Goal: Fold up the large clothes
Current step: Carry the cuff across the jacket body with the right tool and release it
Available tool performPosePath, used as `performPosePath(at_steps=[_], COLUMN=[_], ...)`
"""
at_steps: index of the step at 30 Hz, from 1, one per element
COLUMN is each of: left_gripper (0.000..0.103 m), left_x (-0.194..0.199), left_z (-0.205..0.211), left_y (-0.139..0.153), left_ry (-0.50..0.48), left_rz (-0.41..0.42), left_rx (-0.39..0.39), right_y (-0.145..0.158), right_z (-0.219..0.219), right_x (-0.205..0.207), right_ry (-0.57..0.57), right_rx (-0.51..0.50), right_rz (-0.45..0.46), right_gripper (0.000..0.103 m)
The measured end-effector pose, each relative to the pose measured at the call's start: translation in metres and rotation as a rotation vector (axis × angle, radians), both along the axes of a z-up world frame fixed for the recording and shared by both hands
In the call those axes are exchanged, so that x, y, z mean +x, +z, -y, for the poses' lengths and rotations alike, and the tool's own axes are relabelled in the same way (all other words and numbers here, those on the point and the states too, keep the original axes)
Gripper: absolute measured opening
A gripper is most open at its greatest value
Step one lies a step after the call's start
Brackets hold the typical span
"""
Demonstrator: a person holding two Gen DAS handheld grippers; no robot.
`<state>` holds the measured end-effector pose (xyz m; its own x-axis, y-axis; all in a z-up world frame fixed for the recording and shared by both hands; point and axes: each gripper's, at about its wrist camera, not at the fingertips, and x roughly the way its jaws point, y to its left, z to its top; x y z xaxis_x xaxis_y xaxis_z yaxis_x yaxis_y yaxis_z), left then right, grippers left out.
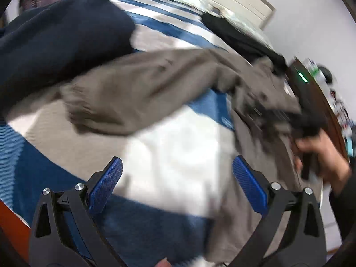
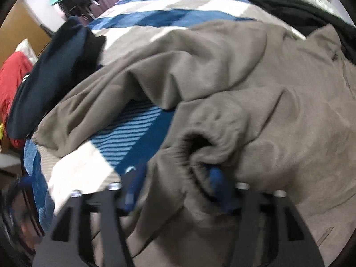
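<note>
Left tool [image 1: 177, 183] hangs with pads apart above the bed [image 1: 173, 155] — nothing between; right tool [image 2: 175, 191] spread, the grey sweatshirt's [image 2: 222, 77] cuff bunched between its pads — unclamped.

The grey-brown garment [image 2: 222, 71] is soft, matt, fleecy cloth with a ribbed cuff [image 2: 195, 146]. The bed cover [image 1: 169, 155] is matt woven cloth in blue, white and beige. The left hand-held gripper [image 1: 178, 182] has matt black plastic arms, shiny metal screws and blue pads [image 1: 249, 184] with a rough, dotted texture.
</note>
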<state>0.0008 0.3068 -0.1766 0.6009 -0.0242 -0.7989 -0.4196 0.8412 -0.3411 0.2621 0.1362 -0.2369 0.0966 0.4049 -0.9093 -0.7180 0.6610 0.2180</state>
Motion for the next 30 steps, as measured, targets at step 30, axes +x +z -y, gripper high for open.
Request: performPosePath(at_steps=[30], left_gripper=[0.097], left_x=[0.004], left_z=[-0.107], left_y=[-0.076], left_ry=[0.454], left_rz=[0.125], left_rx=[-0.407], right_y=[-0.029], right_z=[0.094], right_x=[-0.183], right_ry=[0.004], right_rx=[0.178], right_rz=[0.076], right_gripper=[0.095])
